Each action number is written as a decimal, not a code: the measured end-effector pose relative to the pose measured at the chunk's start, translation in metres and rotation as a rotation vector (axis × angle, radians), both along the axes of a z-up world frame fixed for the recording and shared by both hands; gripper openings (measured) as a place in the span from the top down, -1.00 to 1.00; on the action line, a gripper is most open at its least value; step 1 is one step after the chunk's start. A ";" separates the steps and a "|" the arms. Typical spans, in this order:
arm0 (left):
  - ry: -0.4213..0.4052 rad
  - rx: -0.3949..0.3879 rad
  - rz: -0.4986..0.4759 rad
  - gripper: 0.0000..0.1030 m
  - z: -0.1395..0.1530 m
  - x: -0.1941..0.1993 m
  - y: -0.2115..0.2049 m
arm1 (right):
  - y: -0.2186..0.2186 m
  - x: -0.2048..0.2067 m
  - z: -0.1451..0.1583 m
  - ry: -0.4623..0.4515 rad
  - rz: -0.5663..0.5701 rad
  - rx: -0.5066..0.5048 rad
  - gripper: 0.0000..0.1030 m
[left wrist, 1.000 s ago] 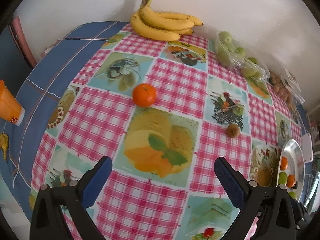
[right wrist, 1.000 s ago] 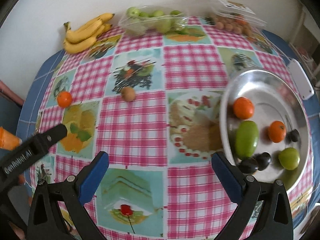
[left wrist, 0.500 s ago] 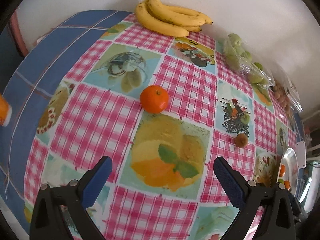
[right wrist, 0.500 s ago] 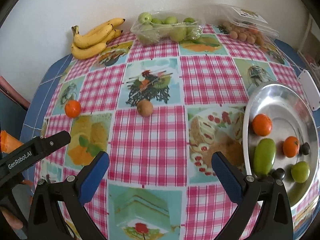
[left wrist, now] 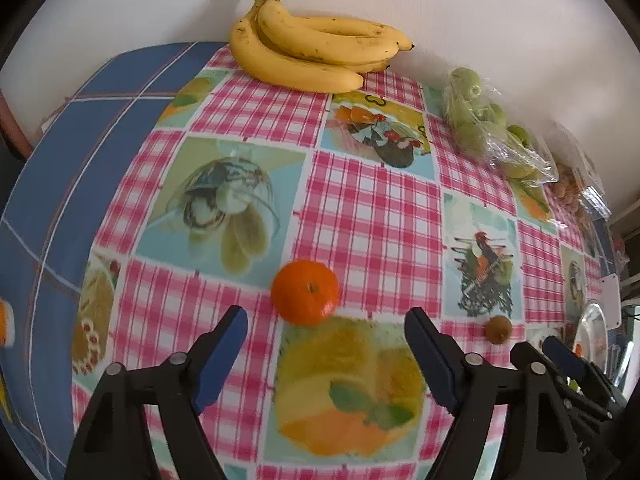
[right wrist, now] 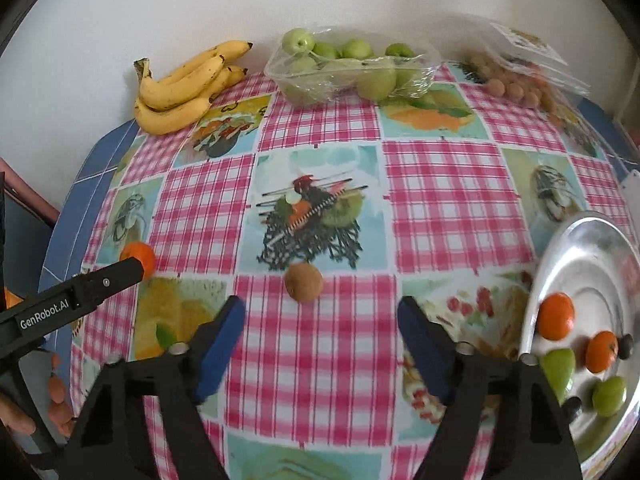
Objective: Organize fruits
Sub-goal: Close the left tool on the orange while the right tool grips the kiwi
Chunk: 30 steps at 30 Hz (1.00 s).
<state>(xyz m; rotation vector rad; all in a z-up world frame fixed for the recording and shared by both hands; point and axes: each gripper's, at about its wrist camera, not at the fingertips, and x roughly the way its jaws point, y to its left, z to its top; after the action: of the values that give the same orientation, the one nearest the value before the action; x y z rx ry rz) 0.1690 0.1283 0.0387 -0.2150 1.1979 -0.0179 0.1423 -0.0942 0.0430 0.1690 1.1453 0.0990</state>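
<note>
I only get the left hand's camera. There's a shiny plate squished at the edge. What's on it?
Observer: The plate holds two oranges, two green fruits and some small dark ones.
Operator: Is the other gripper holding anything?
Observer: No. The right gripper is open with nothing between its fingers. Its jaws have just been closing. The small brown fruit sits on the cloth just ahead of it.
Operator: What's in the far corner? It's all blurry for me.
Observer: Little round tan fruits, spilling from a clear packet by the wall.
</note>
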 end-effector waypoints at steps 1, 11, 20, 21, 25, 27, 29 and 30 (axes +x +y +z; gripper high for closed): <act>0.000 0.005 -0.005 -0.59 -0.001 0.002 0.000 | 0.001 0.003 -0.002 0.004 0.002 0.002 -0.32; 0.027 0.024 -0.015 -0.03 -0.020 0.015 0.002 | 0.013 0.028 -0.022 0.053 0.034 -0.011 0.22; 0.012 0.015 0.019 0.18 -0.022 0.013 0.007 | 0.012 0.030 -0.024 0.047 0.032 -0.001 0.49; 0.012 0.013 0.023 0.18 -0.021 0.010 0.007 | 0.012 0.028 -0.024 0.046 0.031 0.005 0.49; -0.007 0.007 0.040 0.18 -0.011 -0.003 0.000 | 0.010 0.021 -0.016 0.041 0.026 0.012 0.49; -0.015 0.003 0.041 0.18 -0.005 -0.009 -0.007 | 0.008 0.013 -0.010 0.036 0.020 0.011 0.49; -0.024 -0.008 0.046 0.18 0.002 -0.018 -0.014 | 0.006 0.006 -0.005 0.035 0.012 0.008 0.49; -0.029 -0.014 0.048 0.18 0.006 -0.024 -0.019 | 0.005 0.002 -0.003 0.035 0.007 0.004 0.49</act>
<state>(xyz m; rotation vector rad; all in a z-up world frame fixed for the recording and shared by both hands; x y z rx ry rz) 0.1448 0.1094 0.0447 -0.2547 1.1633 0.0131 0.1442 -0.0890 0.0404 0.1703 1.1803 0.1051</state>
